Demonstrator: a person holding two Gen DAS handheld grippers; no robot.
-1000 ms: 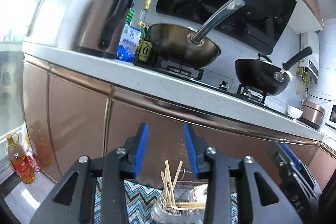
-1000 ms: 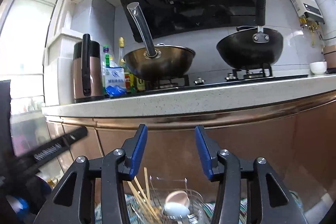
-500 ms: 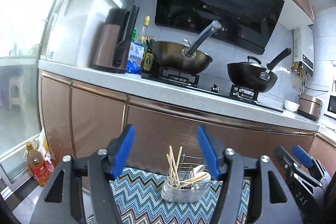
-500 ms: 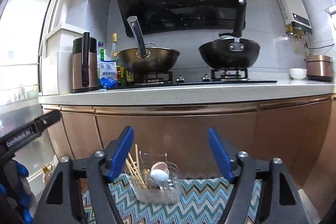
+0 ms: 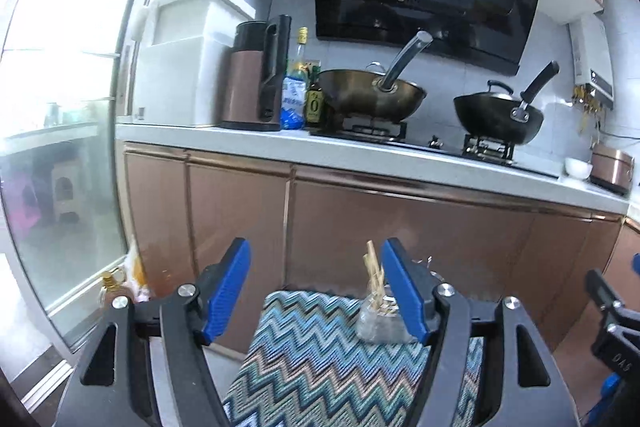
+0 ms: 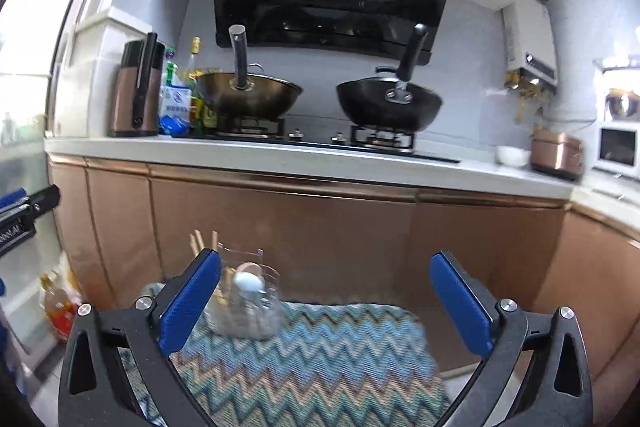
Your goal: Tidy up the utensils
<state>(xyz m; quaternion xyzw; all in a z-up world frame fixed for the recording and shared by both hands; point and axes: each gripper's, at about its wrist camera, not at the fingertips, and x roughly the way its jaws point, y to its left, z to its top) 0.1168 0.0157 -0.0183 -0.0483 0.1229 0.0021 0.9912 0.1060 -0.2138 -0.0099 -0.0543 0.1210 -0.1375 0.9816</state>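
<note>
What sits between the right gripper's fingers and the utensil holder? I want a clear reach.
Nothing but bare zigzag cloth, in the right wrist view. The utensil holder stands just beyond the left finger of the right gripper.

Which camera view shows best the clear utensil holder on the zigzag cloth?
The right wrist view: the utensil holder shows almost whole, with spoons and chopsticks inside. In the left wrist view, one blue pad hides part of the holder.

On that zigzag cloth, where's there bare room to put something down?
The cloth is bare from the utensil holder rightward to its right edge, and toward the camera between the right tongs. Its far left corner is crowded: the holder stands there with chopsticks and spoons.
</note>
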